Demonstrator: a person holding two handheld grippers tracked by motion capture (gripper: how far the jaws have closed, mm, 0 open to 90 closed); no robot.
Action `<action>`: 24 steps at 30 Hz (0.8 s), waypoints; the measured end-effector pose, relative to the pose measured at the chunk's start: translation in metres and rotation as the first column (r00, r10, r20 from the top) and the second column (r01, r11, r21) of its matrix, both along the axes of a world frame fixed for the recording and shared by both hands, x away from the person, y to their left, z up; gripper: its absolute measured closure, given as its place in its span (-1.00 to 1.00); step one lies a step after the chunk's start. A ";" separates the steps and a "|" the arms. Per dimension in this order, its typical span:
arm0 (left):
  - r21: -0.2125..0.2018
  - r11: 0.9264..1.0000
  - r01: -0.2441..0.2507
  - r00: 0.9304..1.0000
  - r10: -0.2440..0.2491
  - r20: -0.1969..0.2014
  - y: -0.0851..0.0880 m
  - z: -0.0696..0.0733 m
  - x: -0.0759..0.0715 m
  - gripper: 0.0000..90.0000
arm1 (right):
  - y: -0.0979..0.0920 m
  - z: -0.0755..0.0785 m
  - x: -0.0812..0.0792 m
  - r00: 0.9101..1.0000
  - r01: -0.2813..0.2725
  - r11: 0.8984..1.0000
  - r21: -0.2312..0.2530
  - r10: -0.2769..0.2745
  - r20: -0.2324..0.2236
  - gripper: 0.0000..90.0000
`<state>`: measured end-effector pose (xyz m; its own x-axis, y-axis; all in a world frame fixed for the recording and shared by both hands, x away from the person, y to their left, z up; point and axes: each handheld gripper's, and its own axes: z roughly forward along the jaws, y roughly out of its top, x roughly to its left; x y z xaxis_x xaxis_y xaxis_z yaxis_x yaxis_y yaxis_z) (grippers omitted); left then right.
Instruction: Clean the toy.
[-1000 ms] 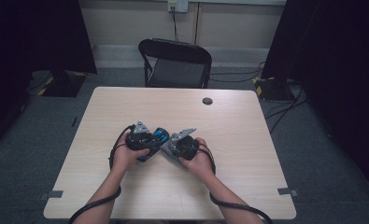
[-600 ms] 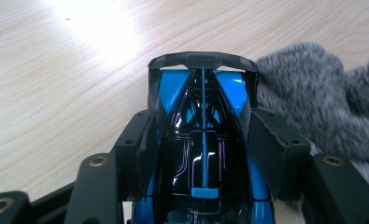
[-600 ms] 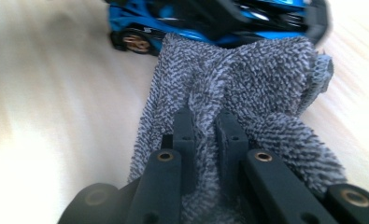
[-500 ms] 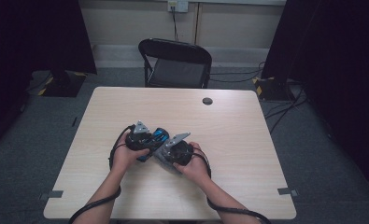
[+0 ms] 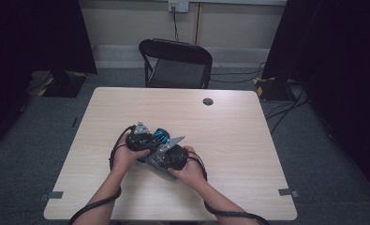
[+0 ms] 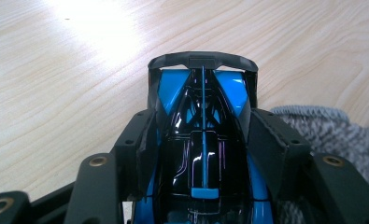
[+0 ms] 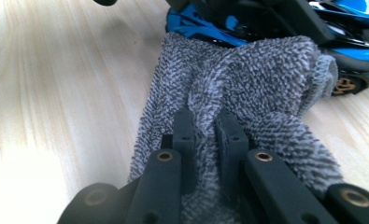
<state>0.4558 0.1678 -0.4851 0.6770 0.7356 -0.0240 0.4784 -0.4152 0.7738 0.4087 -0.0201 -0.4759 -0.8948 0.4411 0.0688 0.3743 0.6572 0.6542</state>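
the left gripper view is showing the left tongs [image 6: 203,140] gripping a blue-and-black toy car [image 6: 203,116] by its sides, part open. the right gripper view is showing the right tongs [image 7: 204,128] pinching a grey cloth [image 7: 238,88] that is lying against the car. from the high view both are sitting mid-counter [image 5: 248,136], a black folding chair [image 5: 175,63] standing behind on grey carpet.

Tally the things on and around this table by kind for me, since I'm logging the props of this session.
Toy car, blue and black, held by the left gripper: 1
Grey cloth, pinched by the right gripper: 1
Grippers: 2
Table: 1
Folding chair: 1
Total: 6
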 end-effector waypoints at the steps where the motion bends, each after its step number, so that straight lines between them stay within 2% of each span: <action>1: 0.000 1.000 0.000 1.000 0.000 0.000 0.000 0.000 0.000 -0.04 | 0.001 0.000 -0.001 1.000 -0.005 1.000 0.002 0.005 -0.005 0.80; 13: 0.001 1.000 0.004 1.000 -0.003 -0.004 0.001 0.000 0.000 -0.04 | 0.012 0.000 -0.009 0.999 -0.050 0.999 0.015 0.051 -0.015 0.80; 18: 0.017 1.000 0.007 1.000 -0.007 0.002 0.002 0.001 0.000 -0.04 | 0.018 -0.001 -0.014 0.997 -0.073 0.997 0.019 0.074 -0.013 0.80; 24: 0.007 1.000 0.006 1.000 -0.006 -0.002 0.002 0.001 0.000 -0.04 | 0.020 -0.001 -0.017 0.994 -0.106 0.994 0.041 0.107 -0.026 0.80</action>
<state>0.4554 0.1694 -0.4845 0.6813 0.7317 -0.0202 0.4777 -0.4236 0.7697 0.3917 -0.0004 -0.4767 -0.9340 0.3399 0.1099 0.3221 0.6679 0.6709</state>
